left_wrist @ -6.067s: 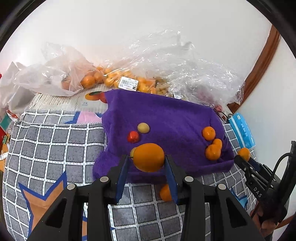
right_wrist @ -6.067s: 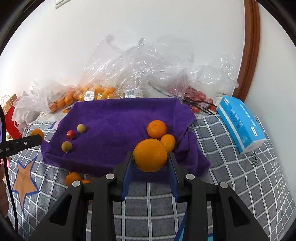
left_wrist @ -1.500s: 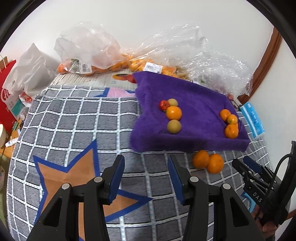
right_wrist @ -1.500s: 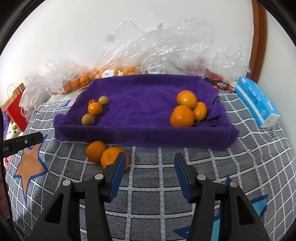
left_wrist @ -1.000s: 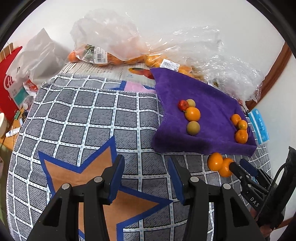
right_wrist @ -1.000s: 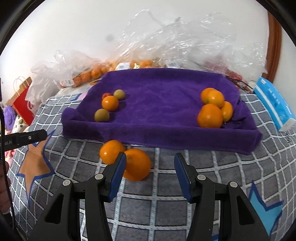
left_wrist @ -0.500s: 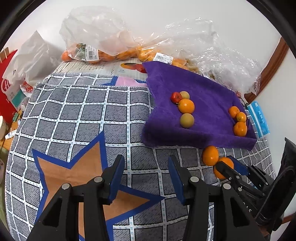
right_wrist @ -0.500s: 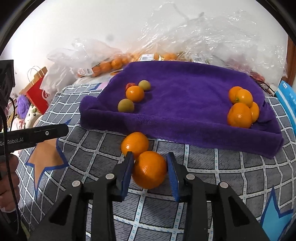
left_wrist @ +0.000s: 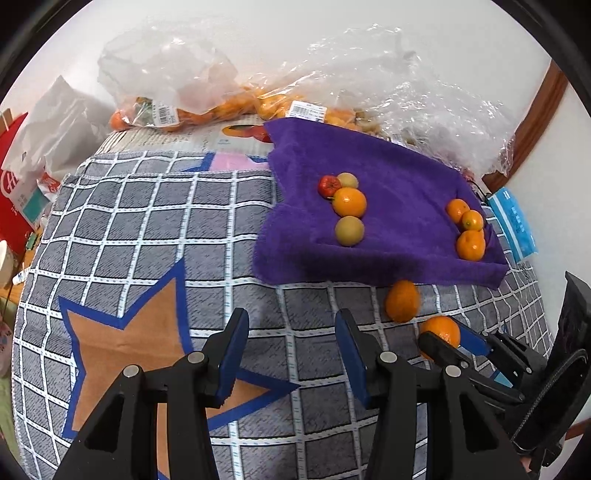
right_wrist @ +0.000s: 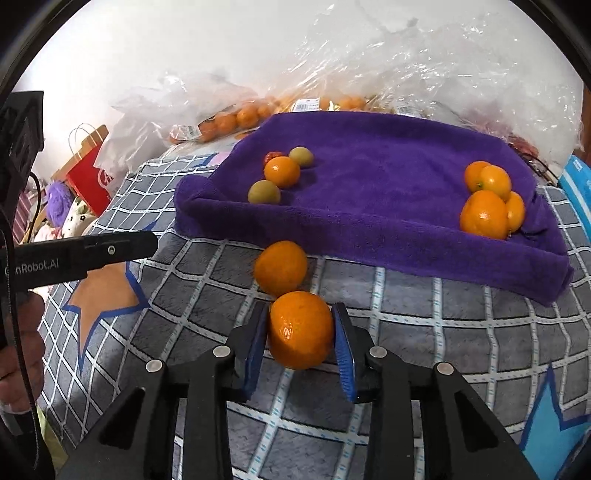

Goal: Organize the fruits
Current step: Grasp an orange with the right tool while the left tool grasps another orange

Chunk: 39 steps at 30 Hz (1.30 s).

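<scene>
We see a grey checked cloth [left_wrist: 147, 229] with an orange, blue-edged star [left_wrist: 122, 354] printed on it. Red paper bag [right_wrist: 88, 166] at far left, white plastic bag [left_wrist: 55, 125] near it. Blue tissue pack [left_wrist: 513, 221] at right edge, beside brown wooden trim [left_wrist: 535, 110] on white wall [left_wrist: 295, 26].

A home: patterned bedspread [left_wrist: 147, 229], shopping bags [right_wrist: 88, 166], wooden doorframe [left_wrist: 535, 110]

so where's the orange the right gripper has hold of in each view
Left wrist: orange low right, between the right gripper fingers.
Right wrist: orange bottom centre, clamped between the blue pads.
Shared landmark: purple towel, just beyond it in both.
</scene>
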Each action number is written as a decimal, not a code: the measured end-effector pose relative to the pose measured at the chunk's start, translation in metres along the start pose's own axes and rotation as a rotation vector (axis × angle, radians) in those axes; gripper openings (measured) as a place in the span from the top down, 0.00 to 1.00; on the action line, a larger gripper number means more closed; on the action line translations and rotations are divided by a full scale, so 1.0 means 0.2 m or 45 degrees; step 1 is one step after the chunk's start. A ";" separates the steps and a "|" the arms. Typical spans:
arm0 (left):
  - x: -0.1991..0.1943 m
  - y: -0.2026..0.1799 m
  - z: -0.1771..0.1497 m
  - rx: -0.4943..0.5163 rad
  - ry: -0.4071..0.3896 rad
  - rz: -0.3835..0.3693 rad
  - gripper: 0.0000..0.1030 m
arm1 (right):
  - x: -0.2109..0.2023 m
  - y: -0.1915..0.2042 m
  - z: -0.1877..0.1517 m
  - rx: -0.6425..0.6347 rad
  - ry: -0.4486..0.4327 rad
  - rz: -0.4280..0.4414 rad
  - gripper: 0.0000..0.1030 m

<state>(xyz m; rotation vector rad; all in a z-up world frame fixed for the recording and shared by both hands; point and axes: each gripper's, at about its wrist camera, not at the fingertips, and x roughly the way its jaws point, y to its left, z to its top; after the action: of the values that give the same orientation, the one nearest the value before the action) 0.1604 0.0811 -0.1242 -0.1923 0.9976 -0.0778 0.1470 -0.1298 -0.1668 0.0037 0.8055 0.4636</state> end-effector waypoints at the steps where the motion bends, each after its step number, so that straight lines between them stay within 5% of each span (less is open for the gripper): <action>1: 0.00 -0.02 0.00 0.007 0.001 -0.003 0.55 | -0.02 -0.03 -0.01 0.011 -0.008 -0.009 0.67; 17: 0.22 -0.46 -0.03 0.156 0.104 -0.107 0.55 | -0.34 -0.58 -0.19 0.275 -0.068 -0.248 0.67; 29: 0.30 -0.49 -0.02 0.154 0.111 -0.035 0.70 | -0.25 -0.59 -0.24 0.262 -0.007 -0.269 0.67; 39: 0.27 -0.45 -0.03 0.140 0.090 -0.075 0.70 | -0.25 -0.55 -0.23 0.237 0.002 -0.301 0.69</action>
<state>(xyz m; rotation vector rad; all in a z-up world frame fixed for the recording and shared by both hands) 0.1866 -0.0157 -0.1550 -0.1185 1.0552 -0.1938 0.1296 -0.2572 -0.1841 0.0796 0.8365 0.1642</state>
